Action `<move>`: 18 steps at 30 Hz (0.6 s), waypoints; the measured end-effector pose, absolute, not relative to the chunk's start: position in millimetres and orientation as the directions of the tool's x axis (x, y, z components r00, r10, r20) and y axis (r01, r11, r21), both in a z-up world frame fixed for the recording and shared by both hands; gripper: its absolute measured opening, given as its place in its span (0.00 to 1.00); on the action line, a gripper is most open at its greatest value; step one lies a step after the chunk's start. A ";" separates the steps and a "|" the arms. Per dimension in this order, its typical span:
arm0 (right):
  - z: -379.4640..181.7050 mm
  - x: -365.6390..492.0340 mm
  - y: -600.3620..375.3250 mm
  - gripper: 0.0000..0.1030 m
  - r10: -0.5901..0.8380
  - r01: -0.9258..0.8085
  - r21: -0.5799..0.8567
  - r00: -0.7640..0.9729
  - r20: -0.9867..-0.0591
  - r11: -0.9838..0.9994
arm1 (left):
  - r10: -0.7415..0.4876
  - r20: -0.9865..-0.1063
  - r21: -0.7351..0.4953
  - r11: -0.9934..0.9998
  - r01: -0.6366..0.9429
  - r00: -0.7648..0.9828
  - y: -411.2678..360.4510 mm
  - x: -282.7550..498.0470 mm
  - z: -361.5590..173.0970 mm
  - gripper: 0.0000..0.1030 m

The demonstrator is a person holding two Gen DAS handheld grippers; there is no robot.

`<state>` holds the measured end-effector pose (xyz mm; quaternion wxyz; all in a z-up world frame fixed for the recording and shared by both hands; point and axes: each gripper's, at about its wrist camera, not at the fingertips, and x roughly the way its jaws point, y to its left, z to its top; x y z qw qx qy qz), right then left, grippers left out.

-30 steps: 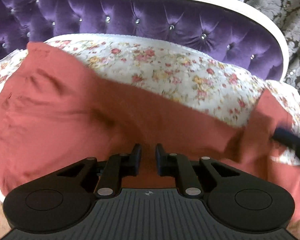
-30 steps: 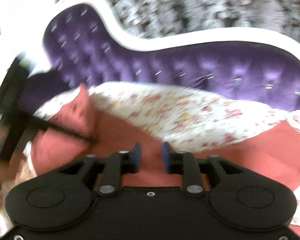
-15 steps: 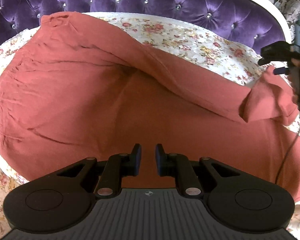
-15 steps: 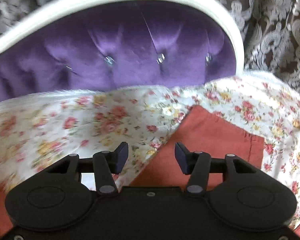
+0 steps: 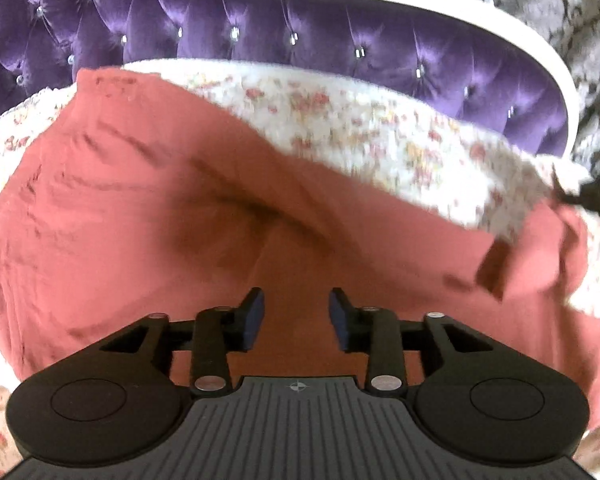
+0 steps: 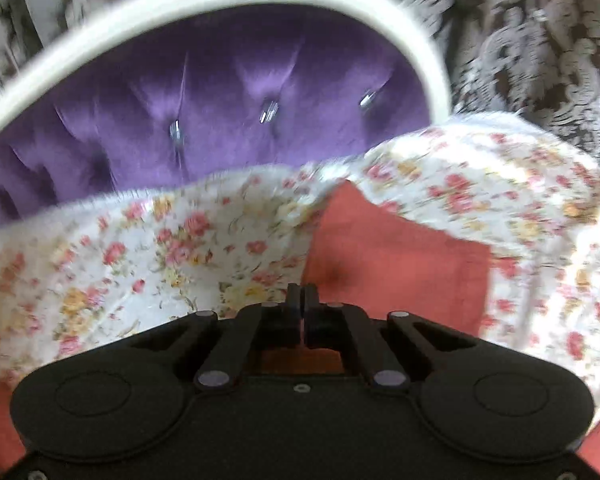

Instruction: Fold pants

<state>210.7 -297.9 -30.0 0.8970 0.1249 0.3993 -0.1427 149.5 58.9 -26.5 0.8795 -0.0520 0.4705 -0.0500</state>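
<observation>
The rust-red pants (image 5: 188,216) lie spread on the floral bedspread (image 5: 372,136), directly under and ahead of the left gripper (image 5: 296,314), whose jaws have just been opening and stand apart over the cloth, holding nothing. The right gripper (image 6: 300,300) has just closed; its jaws meet at the edge of a pants corner (image 6: 396,264), though whether cloth is pinched cannot be told.
</observation>
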 end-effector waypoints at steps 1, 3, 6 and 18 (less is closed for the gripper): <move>-23.6 196.3 -302.4 0.05 -0.150 0.356 0.128 0.656 -0.740 0.926 | -0.138 -0.815 -0.143 0.989 0.034 0.562 61.0 156.2 -21.8 0.42; -15.0 172.7 -312.3 0.05 -0.145 0.361 0.153 0.677 -0.722 0.920 | -0.134 -0.805 -0.147 0.989 0.025 0.578 62.8 171.2 -12.9 0.48; -13.8 145.3 -323.5 0.05 -0.136 0.366 0.181 0.690 -0.711 0.913 | -0.148 -0.789 -0.176 0.984 0.012 0.596 64.3 195.2 0.7 0.54; -37.5 118.3 -336.4 0.05 -0.067 0.368 0.271 0.691 -0.720 0.889 | 0.012 -0.899 -0.009 0.999 -0.047 0.438 44.9 263.6 -41.1 0.52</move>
